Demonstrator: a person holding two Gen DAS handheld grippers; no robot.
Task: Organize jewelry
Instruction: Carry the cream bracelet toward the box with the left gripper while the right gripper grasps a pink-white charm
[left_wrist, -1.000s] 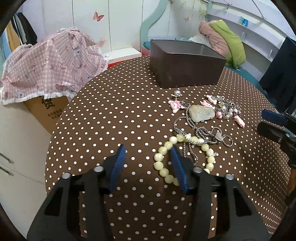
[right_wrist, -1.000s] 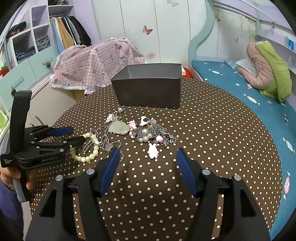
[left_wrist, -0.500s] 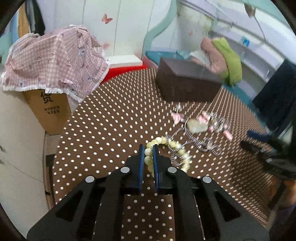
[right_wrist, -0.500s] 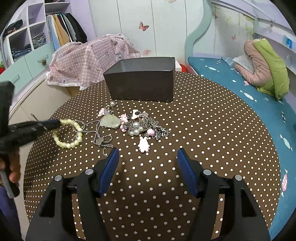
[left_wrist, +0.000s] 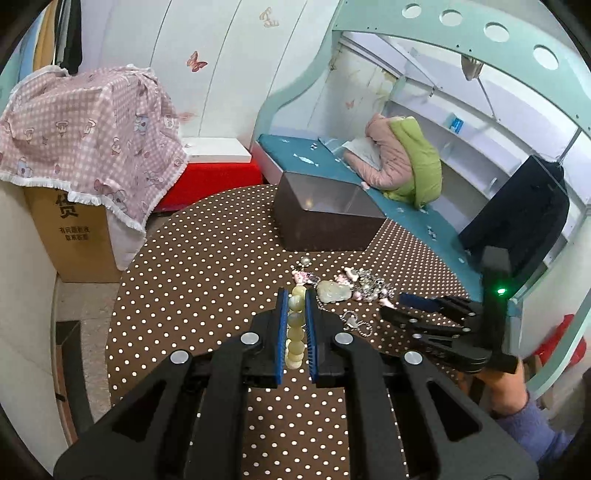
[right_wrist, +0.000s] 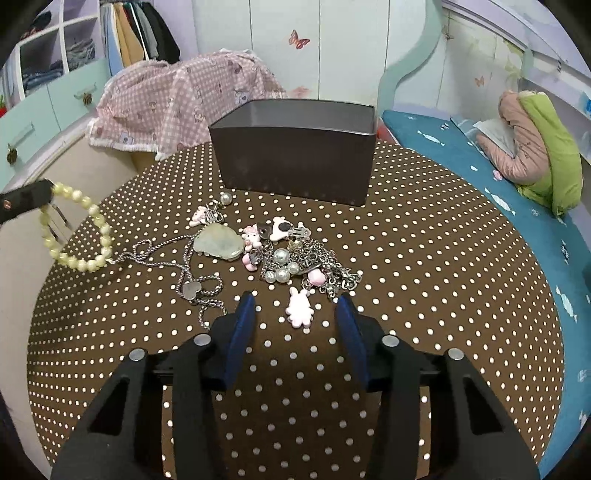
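The left gripper (left_wrist: 296, 325) is clamped on the bead bracelet (right_wrist: 79, 236), light and floppy. The right gripper (right_wrist: 295, 323), apart, has just been closing; the pink bunny charm (right_wrist: 300, 308) between its fingers looks small, hard, best pinched across. Beyond: tangled chains (right_wrist: 317, 264), then the box (right_wrist: 295, 151).

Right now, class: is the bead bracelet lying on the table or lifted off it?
Lifted: the left gripper pinches the bracelet, and its loop hangs.
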